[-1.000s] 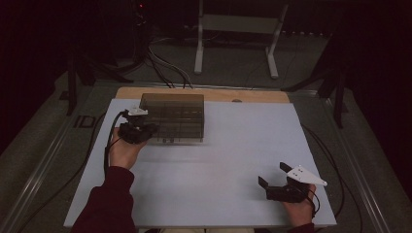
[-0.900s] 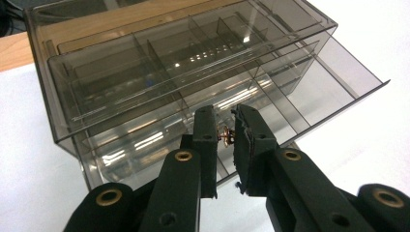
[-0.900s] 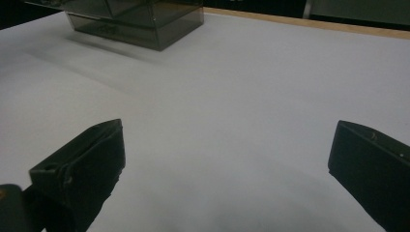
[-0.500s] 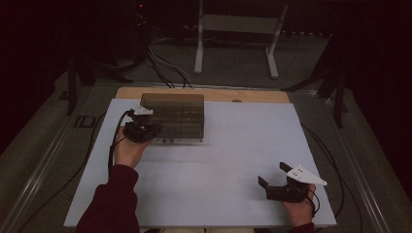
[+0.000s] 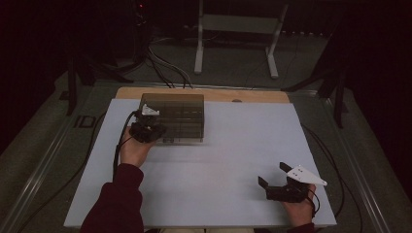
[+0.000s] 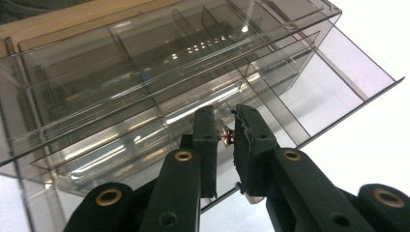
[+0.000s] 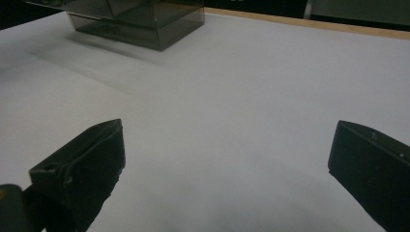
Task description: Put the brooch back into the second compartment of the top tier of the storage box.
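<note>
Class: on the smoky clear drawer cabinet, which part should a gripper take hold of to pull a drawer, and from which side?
Grip the small metal knob on the drawer front, approaching the drawer cabinet from the person's side. It protrudes and fits between the left gripper jaws.

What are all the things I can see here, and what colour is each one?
Drawer box: one, smoky see-through plastic, far left of the mat, one drawer slid partly out.
Drawer knob: one, small and brassy, between the left claw's pads.
Mat: one, pale grey-white, covering the table.
Table edge: one, wooden strip along the far side.
Stand: one, pale metal, on the floor beyond the table.
Left claw: one, black, shut on the knob.
Right claw: one, black, open, near right of the mat.
</note>
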`<state>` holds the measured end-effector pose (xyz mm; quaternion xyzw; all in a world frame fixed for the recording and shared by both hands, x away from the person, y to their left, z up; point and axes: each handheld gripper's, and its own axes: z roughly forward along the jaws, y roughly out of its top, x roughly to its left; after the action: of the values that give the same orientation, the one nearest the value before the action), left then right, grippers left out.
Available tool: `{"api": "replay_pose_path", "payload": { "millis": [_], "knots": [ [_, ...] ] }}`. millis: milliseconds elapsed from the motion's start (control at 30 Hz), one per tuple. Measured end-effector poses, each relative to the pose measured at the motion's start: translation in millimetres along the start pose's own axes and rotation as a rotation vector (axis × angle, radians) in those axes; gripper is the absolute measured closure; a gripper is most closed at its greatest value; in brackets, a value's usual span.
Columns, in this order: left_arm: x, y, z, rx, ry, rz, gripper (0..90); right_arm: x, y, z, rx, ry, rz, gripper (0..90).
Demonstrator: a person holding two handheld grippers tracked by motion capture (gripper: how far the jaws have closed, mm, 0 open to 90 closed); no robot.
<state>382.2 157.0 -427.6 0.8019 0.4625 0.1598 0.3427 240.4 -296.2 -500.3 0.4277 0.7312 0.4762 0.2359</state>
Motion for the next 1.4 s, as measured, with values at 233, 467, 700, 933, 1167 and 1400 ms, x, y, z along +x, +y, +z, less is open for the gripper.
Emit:
{"api": "replay_pose_path", "payload": {
  "millis": [233,467,700,933,1167,1400],
  "knots": [
    [-4.6,1.4,5.4,0.010,-0.005,0.008,80.9,0.2,0.0,0.3,0.004,-0.001,0.002,0.1],
    [-8.4,2.8,9.5,0.019,-0.008,0.013,80.8,0.7,-0.1,0.8,0.006,-0.001,-0.001,0.1],
    [-10.9,4.0,13.2,0.028,-0.014,0.015,80.7,0.9,0.0,1.1,0.008,-0.001,-0.004,0.1],
    [-11.1,5.6,10.1,-0.001,0.002,-0.025,54.7,0.2,0.0,0.4,0.006,-0.001,-0.001,0.1],
    [-8.2,4.7,-0.5,-0.041,0.037,-0.046,26.1,0.5,0.0,0.5,0.008,-0.003,-0.001,0.1],
    [-1.9,0.9,-12.1,-0.078,0.061,-0.065,1.4,0.5,0.0,0.5,0.010,-0.004,-0.001,0.1]
  ]
}}
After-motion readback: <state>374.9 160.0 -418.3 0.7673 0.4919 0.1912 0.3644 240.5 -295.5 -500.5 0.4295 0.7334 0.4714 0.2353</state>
